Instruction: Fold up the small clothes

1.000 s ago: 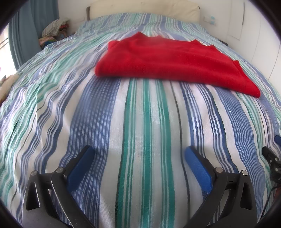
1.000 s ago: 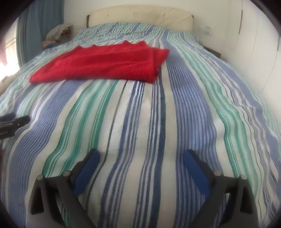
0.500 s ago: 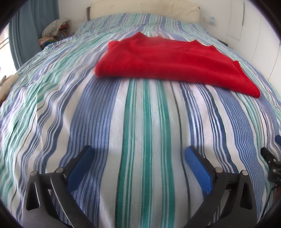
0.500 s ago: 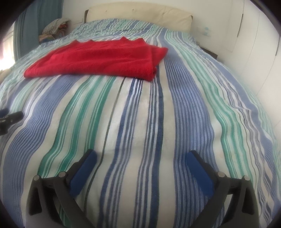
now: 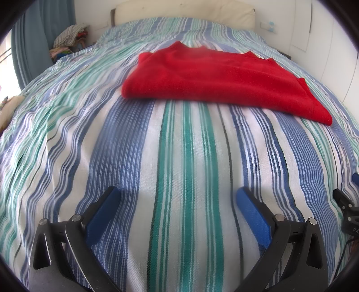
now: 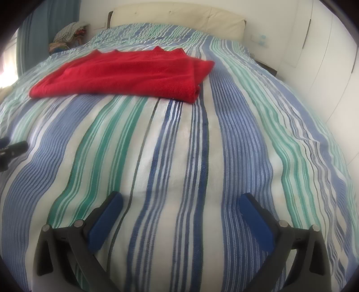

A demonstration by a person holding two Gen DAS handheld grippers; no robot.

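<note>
A folded red garment (image 5: 215,78) lies flat on the striped bedspread (image 5: 184,157), in the far half of the bed. It also shows in the right wrist view (image 6: 125,74), up and to the left. My left gripper (image 5: 178,197) is open and empty, low over the spread, well short of the garment. My right gripper (image 6: 181,202) is open and empty too, to the right of the left one, also short of the garment. A tip of the right gripper shows at the right edge of the left view (image 5: 345,202).
A cream headboard (image 5: 184,9) closes the far end of the bed. A pile of clothes (image 5: 67,38) sits at the far left by a blue curtain (image 5: 29,45). White cupboard doors (image 6: 325,56) run along the right side.
The right gripper has shifted a little, so the red garment sits slightly differently in its view. The left gripper has hardly moved. Both stay open.
</note>
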